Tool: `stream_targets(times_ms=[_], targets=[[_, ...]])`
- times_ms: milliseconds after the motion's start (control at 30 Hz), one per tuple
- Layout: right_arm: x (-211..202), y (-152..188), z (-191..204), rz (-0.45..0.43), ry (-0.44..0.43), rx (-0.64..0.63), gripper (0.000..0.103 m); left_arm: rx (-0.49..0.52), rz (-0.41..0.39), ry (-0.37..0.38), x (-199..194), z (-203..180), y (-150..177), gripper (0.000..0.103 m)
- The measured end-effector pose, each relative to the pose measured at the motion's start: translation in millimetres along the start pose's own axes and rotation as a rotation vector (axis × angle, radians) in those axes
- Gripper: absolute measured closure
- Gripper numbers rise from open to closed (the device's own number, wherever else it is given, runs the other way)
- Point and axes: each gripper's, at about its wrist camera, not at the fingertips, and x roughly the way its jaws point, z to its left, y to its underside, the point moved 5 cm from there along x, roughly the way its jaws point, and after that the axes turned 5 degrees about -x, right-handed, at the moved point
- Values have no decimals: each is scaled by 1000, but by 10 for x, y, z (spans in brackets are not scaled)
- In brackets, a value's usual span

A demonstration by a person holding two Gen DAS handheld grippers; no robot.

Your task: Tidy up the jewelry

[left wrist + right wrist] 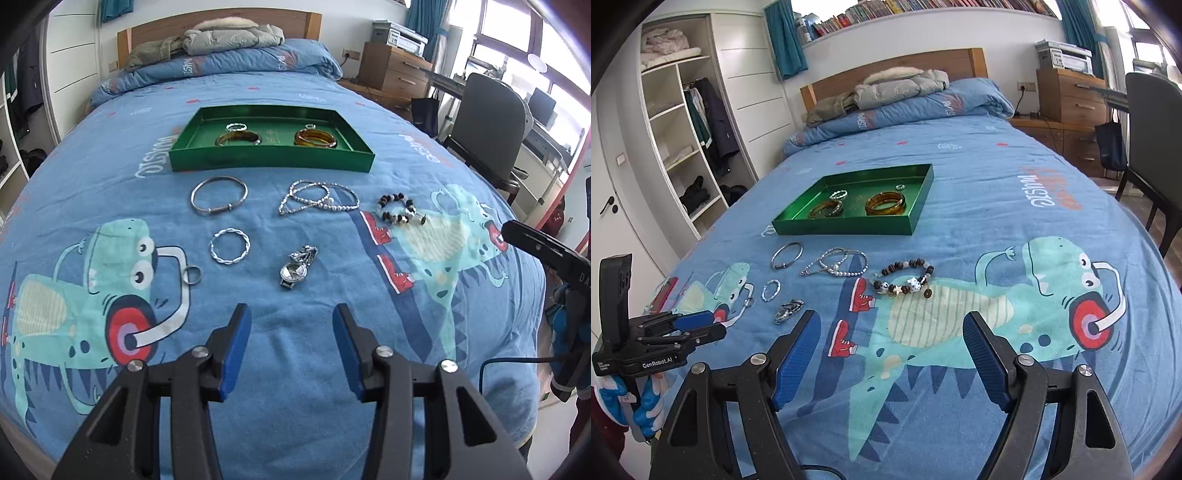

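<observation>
A green tray (271,160) (846,226) lies on the blue bedspread and holds two amber bangles (238,139) (315,139) and a small silver ring (236,127). In front of it lie a silver bangle (218,194), a twisted silver hoop (230,245), a small ring (192,275), a silver necklace (319,198), a beaded bracelet (399,209) (905,278) and a watch (297,267) (788,311). My left gripper (291,314) is open and empty just short of the watch. My right gripper (890,321) is open and empty, short of the beaded bracelet.
A folded duvet and jackets (221,40) lie at the head of the bed. A wooden drawer unit (395,70) and an office chair (491,122) stand to the right. A wardrobe (687,122) stands to the left.
</observation>
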Motion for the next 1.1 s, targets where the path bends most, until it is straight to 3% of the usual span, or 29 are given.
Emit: stream_targets(times_ms=[367,700,867,933,967,1100], targets=[[805,-24,-140,100,-24,-6,24,10,99,8,779,-10,-147,59],[1414,-147,-107,149,-45,-23,24,61,77,-3,928,-56,-243,61],[1613,-176,53,157,-32,-80,23,68,73,0,914,-67,-244,81],[1658,-157,92,160,3,-116,39,69,75,-2,910,-73,-243,81],[1668,-146,95,159,15,-125,40,70,75,-5,904,-80,-242,81],[1601,-124,-18,161,12,-95,74,63,76,-16,890,-92,-230,81]])
